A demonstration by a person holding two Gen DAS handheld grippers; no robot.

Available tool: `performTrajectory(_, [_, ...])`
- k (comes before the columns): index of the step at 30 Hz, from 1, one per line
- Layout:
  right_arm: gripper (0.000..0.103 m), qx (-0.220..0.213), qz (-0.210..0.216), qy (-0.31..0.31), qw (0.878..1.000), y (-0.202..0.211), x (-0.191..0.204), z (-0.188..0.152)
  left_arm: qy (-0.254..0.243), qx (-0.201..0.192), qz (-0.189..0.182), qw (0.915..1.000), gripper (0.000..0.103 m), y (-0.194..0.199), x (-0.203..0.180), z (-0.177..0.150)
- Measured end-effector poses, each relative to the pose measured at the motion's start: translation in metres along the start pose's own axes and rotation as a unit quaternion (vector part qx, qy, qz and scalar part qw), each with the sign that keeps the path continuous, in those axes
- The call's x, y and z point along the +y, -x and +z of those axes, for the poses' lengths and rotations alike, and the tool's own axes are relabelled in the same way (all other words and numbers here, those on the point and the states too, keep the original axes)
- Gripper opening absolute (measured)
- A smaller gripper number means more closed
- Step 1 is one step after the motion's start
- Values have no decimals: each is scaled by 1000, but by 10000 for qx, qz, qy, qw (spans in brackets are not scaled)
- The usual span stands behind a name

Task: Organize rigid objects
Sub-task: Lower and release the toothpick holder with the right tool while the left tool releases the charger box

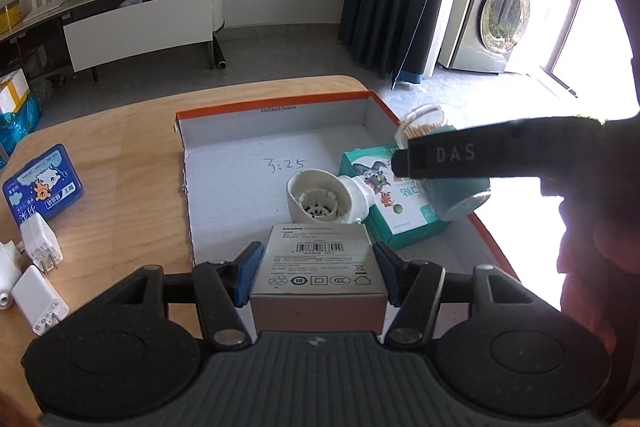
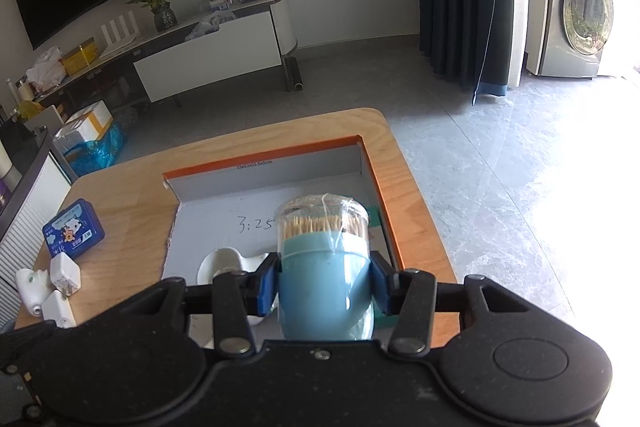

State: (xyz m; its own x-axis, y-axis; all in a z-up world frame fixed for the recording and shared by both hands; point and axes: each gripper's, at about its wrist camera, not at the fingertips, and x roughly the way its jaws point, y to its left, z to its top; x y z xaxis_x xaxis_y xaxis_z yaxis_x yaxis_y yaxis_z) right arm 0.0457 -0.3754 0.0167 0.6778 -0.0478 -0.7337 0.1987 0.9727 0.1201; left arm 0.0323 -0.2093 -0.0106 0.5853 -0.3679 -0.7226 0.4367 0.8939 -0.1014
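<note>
On the counter's [image 1: 120, 195] left edge you have a blue tin [image 1: 42, 183] and, nearer you, three white chargers [image 1: 38, 247] bunched together. Your left gripper [image 1: 318, 267] is clamped on a small white carton [image 1: 320, 259], barcode face up, held over the near edge of the orange-rimmed tray box [image 1: 272, 97]. Inside that box, just beyond the carton, a white cup-shaped piece [image 1: 316, 197] lies on its side, touching a teal cartoon carton [image 1: 400, 203] towards the box's right wall. Your right gripper [image 2: 325, 281] is gripping a blue toothpick holder [image 2: 325, 283] by its body, clear lid pointing away, held above the box's right side, over the teal carton.
</note>
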Motion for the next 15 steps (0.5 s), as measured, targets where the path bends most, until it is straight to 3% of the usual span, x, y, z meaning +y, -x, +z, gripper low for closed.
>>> performTrajectory(2, [59,-157,175,-26,9997,-4,-1,6,5,15,-22,10000,60,-1,-1,1])
performTrajectory(4, [70,-401,209,-85,9989,-2,-3,11,-21,9,-62,10000,60,-1,-3,1])
performTrajectory(15, [70,-578,32,-301,9979,24,-19,4,-28,117,-392,9992,60,-14,-15,2])
